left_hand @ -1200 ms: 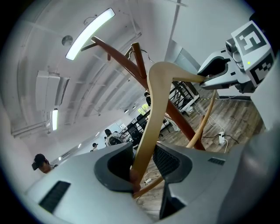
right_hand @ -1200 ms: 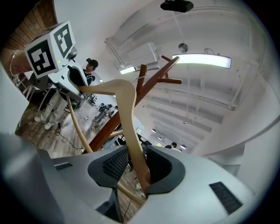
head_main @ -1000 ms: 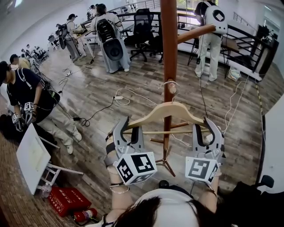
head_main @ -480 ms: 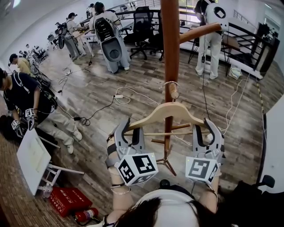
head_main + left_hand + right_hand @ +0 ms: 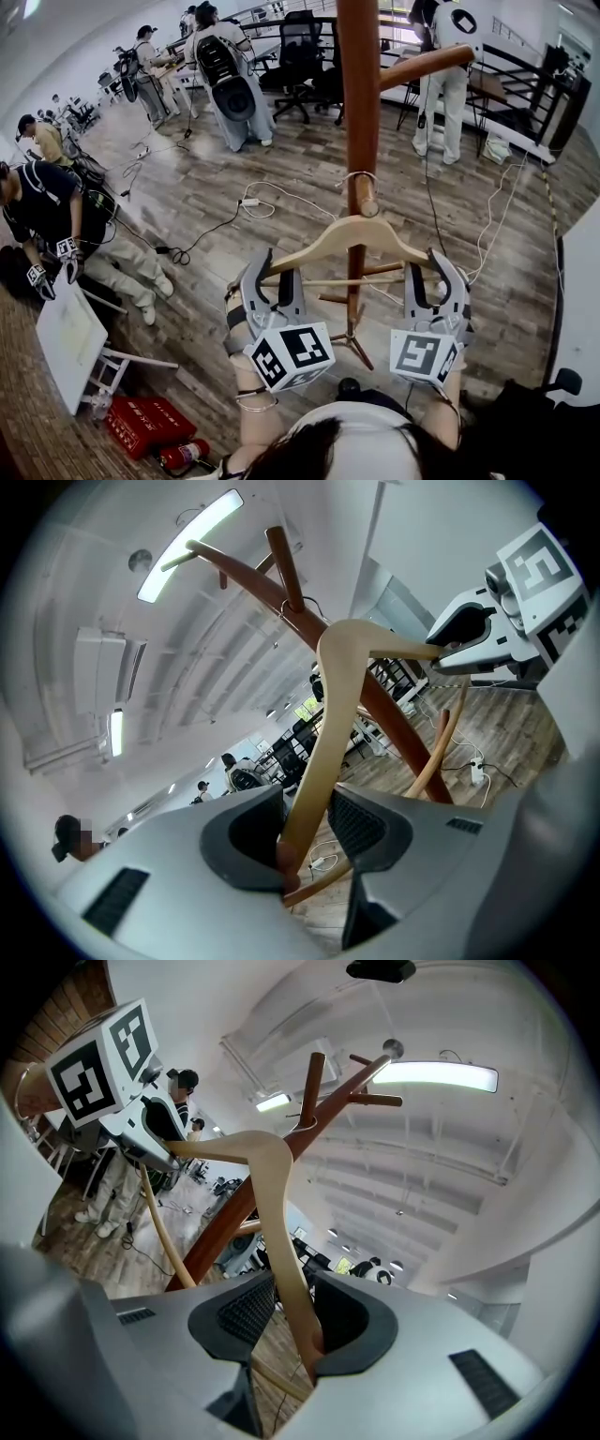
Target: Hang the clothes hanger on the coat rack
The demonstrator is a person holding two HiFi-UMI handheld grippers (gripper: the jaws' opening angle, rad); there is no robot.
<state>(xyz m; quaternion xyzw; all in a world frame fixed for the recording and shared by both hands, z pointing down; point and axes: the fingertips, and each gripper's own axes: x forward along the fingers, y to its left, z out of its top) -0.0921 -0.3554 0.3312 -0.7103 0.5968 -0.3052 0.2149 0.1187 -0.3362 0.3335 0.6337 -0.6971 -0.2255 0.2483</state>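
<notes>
Pale curved wooden clothes hanger [image 5: 347, 234]: ends clamped by left gripper [image 5: 272, 277] and right gripper [image 5: 429, 273], wire hook [image 5: 355, 176] at brown wooden coat rack's [image 5: 359, 103] short peg [image 5: 366, 198]. Risk: released unseated, it would likely fall.

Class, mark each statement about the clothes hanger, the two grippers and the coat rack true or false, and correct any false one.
1. The left gripper is clamped on one end of the wooden hanger. True.
2. The right gripper is open and empty. False: it is shut on the hanger's other end.
3. The hanger is held up close to the coat rack pole. True.
4. A shirt hangs on the hanger. False: it is bare.
5. The coat rack is metal. False: it is brown wood.
</notes>
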